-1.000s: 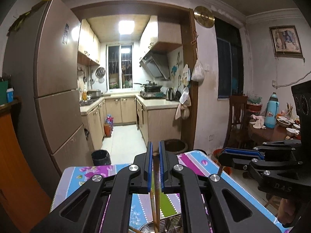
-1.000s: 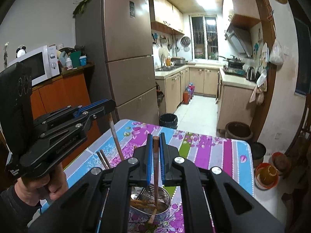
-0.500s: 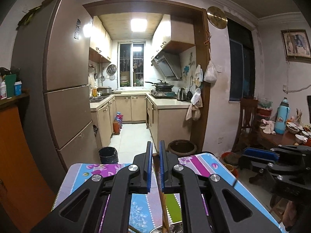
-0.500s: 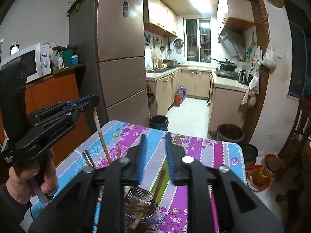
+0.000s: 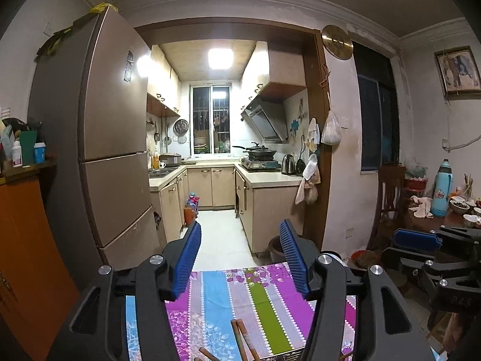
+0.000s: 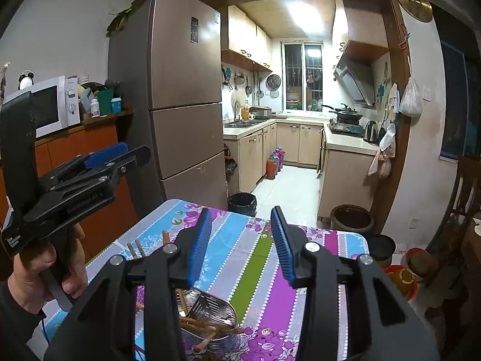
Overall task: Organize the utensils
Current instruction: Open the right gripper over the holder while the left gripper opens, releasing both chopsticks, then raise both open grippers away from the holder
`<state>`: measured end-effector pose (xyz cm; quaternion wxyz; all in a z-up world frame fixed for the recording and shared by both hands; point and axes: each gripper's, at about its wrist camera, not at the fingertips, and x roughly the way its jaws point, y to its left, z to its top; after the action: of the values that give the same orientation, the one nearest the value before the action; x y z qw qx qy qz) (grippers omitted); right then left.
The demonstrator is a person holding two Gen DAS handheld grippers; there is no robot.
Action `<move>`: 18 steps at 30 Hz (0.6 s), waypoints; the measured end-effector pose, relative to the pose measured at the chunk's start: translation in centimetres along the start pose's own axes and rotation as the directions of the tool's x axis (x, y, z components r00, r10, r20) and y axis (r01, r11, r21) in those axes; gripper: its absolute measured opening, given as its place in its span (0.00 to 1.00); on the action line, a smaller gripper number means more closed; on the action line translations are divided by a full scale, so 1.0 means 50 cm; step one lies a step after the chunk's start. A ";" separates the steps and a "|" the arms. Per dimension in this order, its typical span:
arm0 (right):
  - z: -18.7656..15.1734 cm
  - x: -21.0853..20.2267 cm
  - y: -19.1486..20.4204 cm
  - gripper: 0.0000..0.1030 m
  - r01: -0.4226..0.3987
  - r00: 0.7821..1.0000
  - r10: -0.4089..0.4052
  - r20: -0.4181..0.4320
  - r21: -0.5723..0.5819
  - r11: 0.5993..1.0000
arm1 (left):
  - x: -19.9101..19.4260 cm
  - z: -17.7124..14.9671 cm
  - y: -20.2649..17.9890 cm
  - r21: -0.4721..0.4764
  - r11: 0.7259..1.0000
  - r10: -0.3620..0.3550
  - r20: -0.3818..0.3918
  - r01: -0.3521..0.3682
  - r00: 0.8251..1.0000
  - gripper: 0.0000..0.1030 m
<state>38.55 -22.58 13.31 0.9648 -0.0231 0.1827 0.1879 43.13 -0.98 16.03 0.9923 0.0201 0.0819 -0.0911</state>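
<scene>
Both tools, left (image 5: pixel 240 267) and right (image 6: pixel 240 246), have just been opened (nothing held) above the holder (image 6: pixel 210 325), so chopsticks (image 6: pixel 204 328) are dropped in.

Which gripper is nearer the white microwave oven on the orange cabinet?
Left. The left gripper hangs toward the white microwave oven; the right gripper is over the striped tablecloth. Both jaws have just been opening, empty.

On the side of the left gripper (image 6: pixel 117 156), seen from the right wrist camera, raised lettering reads roughly "GenRobot.AI". A white label at the bottom of its black body says "Data Acquisition System". In the left wrist view, embossed letters on the right gripper (image 5: pixel 418 240) look like "DAS". Other print is too small to read.
</scene>
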 end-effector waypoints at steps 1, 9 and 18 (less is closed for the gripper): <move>0.002 -0.003 0.001 0.38 -0.001 1.000 0.001 0.003 0.000 1.000 | -0.003 0.001 0.002 -0.002 1.000 0.001 0.003 -0.001 1.000 0.57; -0.007 -0.054 -0.010 0.56 -0.007 1.000 0.007 0.031 0.010 1.000 | -0.073 0.003 0.016 0.010 1.000 0.028 0.053 -0.028 0.998 0.70; -0.042 -0.206 -0.003 0.83 -0.008 0.994 0.004 0.113 0.039 0.999 | -0.243 -0.029 0.012 0.039 0.998 0.041 0.129 -0.046 0.991 0.89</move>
<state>29.00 -26.58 15.05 0.9732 0.0071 0.1317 0.1883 31.22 1.82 16.65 0.9966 0.0367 0.0157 -0.0724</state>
